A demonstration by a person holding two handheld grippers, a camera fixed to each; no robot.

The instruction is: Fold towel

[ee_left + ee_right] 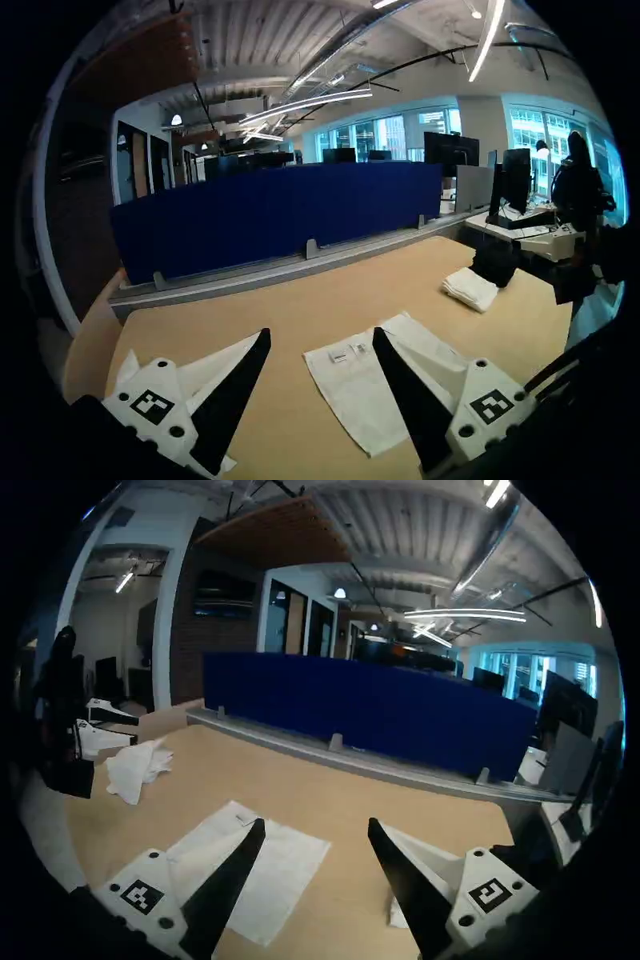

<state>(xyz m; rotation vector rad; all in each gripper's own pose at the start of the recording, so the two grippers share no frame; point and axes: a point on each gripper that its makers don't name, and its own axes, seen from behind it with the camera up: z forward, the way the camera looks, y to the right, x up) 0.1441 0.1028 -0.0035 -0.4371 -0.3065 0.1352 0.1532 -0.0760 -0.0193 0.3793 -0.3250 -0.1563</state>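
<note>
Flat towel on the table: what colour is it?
The flat towel is plain white, with a small tag near its far edge. It shows best in the left gripper view.

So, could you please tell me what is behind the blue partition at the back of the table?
Over the top of the blue partition rise dark monitors, with windows beyond them. Whatever the monitors stand on is hidden by the partition.
</note>
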